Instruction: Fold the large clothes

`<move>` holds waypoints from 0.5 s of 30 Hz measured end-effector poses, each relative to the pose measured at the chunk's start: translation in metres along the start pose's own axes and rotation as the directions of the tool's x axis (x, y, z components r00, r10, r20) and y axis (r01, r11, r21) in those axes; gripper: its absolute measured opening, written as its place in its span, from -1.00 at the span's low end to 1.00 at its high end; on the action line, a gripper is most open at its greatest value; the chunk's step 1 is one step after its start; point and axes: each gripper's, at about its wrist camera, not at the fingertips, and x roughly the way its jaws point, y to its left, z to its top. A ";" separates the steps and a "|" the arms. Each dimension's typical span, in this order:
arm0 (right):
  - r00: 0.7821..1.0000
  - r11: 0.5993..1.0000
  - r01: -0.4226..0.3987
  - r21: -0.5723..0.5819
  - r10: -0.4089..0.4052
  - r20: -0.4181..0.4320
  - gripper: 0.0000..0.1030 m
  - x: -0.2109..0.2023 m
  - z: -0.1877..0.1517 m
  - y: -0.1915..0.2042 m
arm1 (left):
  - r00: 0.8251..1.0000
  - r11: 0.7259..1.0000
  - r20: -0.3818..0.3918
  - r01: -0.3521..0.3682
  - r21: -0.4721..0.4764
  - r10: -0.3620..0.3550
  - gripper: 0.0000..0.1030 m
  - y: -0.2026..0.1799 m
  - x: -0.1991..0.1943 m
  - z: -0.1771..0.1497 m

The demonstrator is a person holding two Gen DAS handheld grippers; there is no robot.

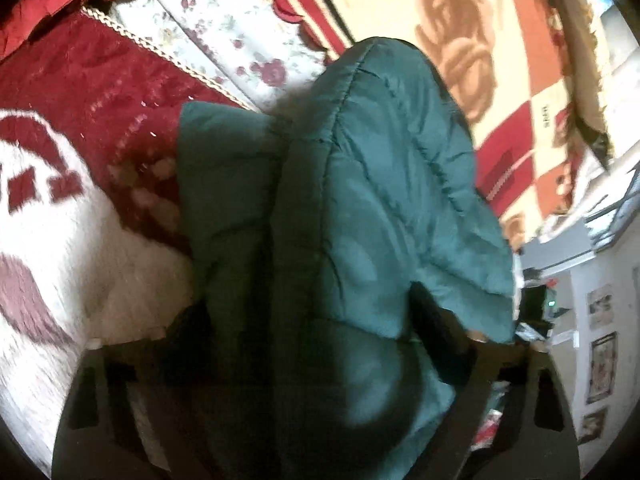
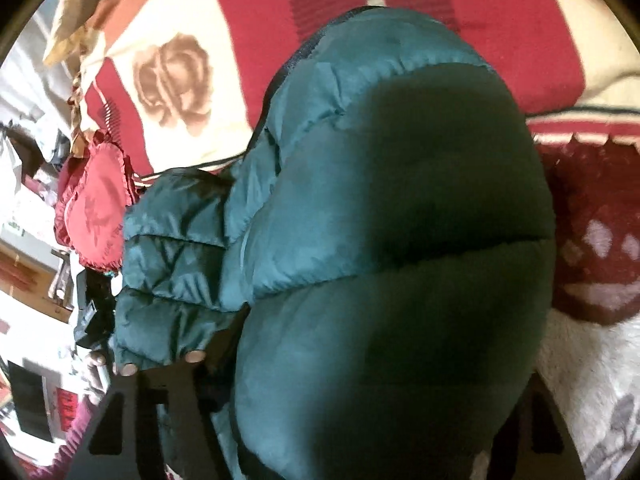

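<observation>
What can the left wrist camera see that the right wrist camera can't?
Only the left wrist view shows the floral sheet and pictures on a wall. Only the right wrist view shows a red frilly cushion and fingertips by the jacket. Both show the green puffy jacket bulging between the gripper's fingers, on red and cream blankets.

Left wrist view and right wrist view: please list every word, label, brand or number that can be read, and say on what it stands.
No text can be read with certainty.
Small dark mark on the checked blanket: too blurred to read.
Wall pictures: too small to read.
Red packaging with dark marks: blurred, unreadable.
Teal puffer jacket: no label or brand visible.
</observation>
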 end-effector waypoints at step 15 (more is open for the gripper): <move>0.989 0.993 -0.113 0.012 0.112 0.095 -0.25 -0.074 -0.031 0.044 | 0.991 0.991 0.027 0.132 -0.017 -0.132 0.20 -0.039 -0.050 -0.029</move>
